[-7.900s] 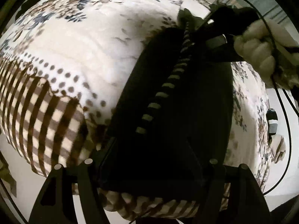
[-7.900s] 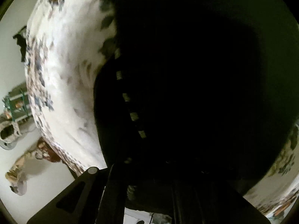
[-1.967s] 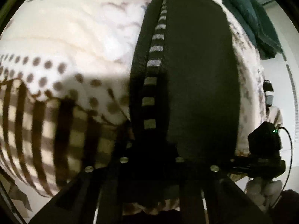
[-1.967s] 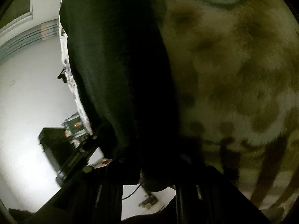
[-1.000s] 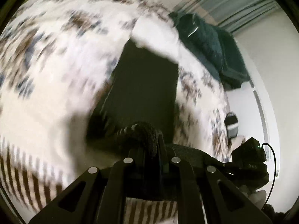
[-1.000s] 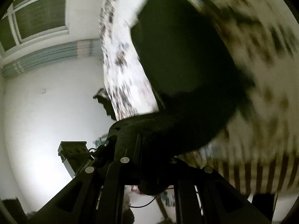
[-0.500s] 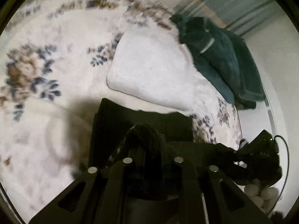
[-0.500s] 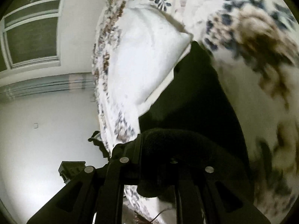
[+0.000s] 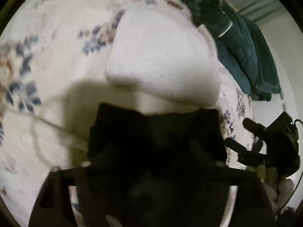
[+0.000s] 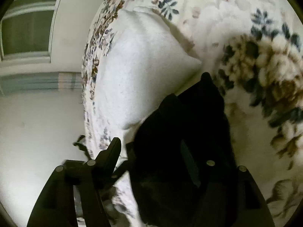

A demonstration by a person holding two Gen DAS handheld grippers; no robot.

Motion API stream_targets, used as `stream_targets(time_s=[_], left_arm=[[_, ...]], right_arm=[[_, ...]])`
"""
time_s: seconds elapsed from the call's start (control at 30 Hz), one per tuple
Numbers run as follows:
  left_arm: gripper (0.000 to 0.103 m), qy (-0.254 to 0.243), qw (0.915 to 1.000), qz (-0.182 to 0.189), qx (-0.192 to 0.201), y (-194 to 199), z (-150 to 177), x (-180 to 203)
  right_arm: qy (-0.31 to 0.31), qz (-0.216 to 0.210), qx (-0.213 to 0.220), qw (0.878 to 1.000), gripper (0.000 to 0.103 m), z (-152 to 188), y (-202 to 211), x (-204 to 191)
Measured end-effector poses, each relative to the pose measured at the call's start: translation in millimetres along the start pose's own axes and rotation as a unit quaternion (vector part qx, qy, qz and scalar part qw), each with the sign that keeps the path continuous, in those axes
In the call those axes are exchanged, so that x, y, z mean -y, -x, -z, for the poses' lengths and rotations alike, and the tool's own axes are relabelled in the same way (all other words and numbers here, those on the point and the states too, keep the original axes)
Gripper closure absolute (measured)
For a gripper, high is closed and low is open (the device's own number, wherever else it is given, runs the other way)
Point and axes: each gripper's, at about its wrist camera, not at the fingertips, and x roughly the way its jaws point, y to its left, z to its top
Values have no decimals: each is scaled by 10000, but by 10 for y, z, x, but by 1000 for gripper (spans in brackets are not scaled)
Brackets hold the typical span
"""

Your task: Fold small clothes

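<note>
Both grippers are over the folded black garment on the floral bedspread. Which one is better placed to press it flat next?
Left. The left gripper, jaws opening, sits centred over the black garment; the right gripper, also opening, straddles the garment's edge by the white pillow.

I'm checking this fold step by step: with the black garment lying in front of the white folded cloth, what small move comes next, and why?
Probably lift both grippers straight back off the black garment. The jaws of the left gripper and the right gripper are opening, and the doubled-over garment already lies on the floral blanket beside the white folded cloth, so it seems released.
</note>
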Motion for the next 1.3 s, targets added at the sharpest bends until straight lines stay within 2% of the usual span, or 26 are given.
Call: stream_targets(time_s=[0.07,0.17,0.23,0.33,0.4,0.5,0.57,0.63,0.7,0.77,0.87,0.97,1.03,1.07,1.1,1.13,1.17,1.27,1.3], left_arm=[[3,-310,9983,-320,383,147,-63,69],[3,-396,9954,-564,664,273,-133,18],[3,-311,9949,-646,703,357,-76,-60],[3,17,9947,-750,703,488,176,-258],[3,393,9947,-723,610,602,519,-463],[3,901,9930,-634,416,687,993,-616],[3,1327,9893,-551,261,726,1402,-702],[3,1653,9853,-409,165,747,1685,-711],[3,1978,9796,-332,94,706,1943,-675],[3,2382,9711,-21,108,560,2151,-633],[3,2787,9590,441,275,240,2177,-540],[4,2847,9561,198,668,57,2016,-469],[4,2928,9499,95,1094,54,1907,-440],[10,2995,9453,96,1288,71,1854,-431],[36,3042,9413,-15,1466,108,1804,-421],[51,3055,9393,-91,1558,140,1754,-422],[75,3027,9392,2,1620,158,1702,-424],[81,2912,9425,141,1633,242,1537,-399],[81,2804,9461,186,1611,302,1457,-377]], right_arm=[[299,308,105,9990,26,51,81,-63],[716,826,288,9936,25,167,248,-112],[936,1129,317,9887,25,241,332,-73],[1088,1448,85,9834,25,340,405,119],[1047,1464,-102,9836,25,408,448,291],[980,1270,-513,9857,25,454,446,582],[1057,1096,-840,9848,19,418,360,748],[1075,886,-1037,9848,18,331,247,845],[1070,532,-1288,9844,18,179,60,922],[1107,300,-1439,9829,18,17,-126,960],[1187,-49,-1709,9781,18,-207,-424,967],[1335,-482,-2088,9676,17,-300,-695,879],[1401,-439,-2181,9648,16,-298,-815,857],[1420,-443,-2154,9651,18,-290,-839,856],[1466,-454,-2110,9654,19,-279,-847,853],[1489,-431,-2041,9666,32,-261,-839,861],[1434,-410,-1983,9687,63,-244,-817,894],[1009,-437,-1823,9771,82,-218,-708,1065],[872,-480,-1735,9798,83,-192,-624,1111]])
